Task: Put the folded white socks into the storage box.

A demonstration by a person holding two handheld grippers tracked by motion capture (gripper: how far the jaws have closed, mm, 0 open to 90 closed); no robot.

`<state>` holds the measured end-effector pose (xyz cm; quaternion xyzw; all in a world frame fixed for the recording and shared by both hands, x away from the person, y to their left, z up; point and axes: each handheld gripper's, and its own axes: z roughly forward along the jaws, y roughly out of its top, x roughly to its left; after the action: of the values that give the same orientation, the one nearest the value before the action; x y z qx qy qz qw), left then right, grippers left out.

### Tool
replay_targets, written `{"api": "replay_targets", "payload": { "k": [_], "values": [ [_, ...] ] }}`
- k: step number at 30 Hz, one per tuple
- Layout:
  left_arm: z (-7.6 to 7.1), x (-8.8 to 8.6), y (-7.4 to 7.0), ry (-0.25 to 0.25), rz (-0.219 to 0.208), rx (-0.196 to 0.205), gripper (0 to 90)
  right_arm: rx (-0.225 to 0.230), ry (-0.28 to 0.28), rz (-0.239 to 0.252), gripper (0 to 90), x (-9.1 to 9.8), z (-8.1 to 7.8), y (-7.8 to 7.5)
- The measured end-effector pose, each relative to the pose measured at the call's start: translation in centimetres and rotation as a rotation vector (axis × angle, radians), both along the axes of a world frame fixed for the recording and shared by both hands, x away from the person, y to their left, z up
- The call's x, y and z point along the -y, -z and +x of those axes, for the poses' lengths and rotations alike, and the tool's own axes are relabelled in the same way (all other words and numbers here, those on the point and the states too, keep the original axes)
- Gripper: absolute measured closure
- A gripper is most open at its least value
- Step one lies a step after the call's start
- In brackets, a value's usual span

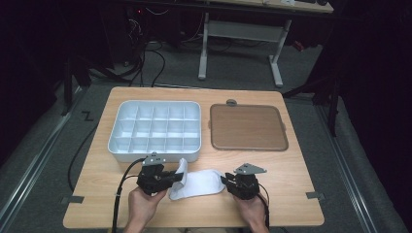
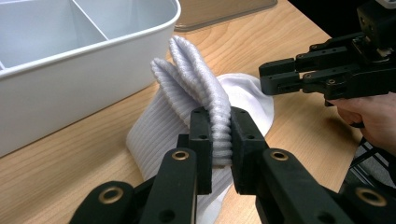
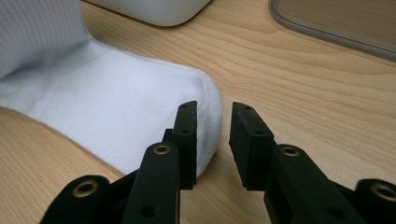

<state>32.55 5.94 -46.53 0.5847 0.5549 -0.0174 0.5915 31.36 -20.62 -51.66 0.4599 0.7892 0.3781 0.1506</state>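
- we have the left tool [image 2: 219, 140] clamped on the ribbed cuff of the white sock [image 1: 201, 183]; cuff is pinched between both pads and stands up off the desk [image 1: 291, 194].
- the rest of the sock lies flat on the desk, near its front edge, between our two hands and just in front of the white divided tray [image 1: 154, 130].
- the raised cuff sits just beside the tray's near wall; we can't tell from the high view if it touches.
- right tool [image 3: 212, 140] has its jaws apart, with nothing pinched; the sock's toe end lies beside the left jaw and a little under it, and the gap itself looks onto bare wood.
- in the left gripper view we see the right tool hovering just past the toe end, jaws level.
- brown lid [image 1: 247, 127] lies flat to the right of the tray, well apart from the sock.
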Motion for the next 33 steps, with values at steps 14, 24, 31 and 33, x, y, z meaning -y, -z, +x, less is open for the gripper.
{"api": "replay_targets", "payload": {
  "k": [14, 24, 31, 33],
  "values": [
    [-0.1, 0.9, 0.4, 0.016, 0.020, 0.003, 81.1, -0.001, -0.011, -0.014, 71.6, -0.2, 0.0, 0.0],
    [-0.2, 1.8, 0.8, 0.042, 0.034, -0.003, 81.1, -0.021, -0.017, -0.027, 86.4, -0.6, 0.1, 0.4],
    [-0.3, 2.5, 1.0, 0.057, 0.044, -0.007, 81.1, -0.024, -0.022, -0.013, 86.8, -0.9, 0.0, 0.4],
    [-0.3, 2.7, 1.1, 0.062, 0.049, -0.007, 81.1, -0.025, -0.025, -0.013, 86.8, -1.0, 0.0, 0.3]
  ]
}}
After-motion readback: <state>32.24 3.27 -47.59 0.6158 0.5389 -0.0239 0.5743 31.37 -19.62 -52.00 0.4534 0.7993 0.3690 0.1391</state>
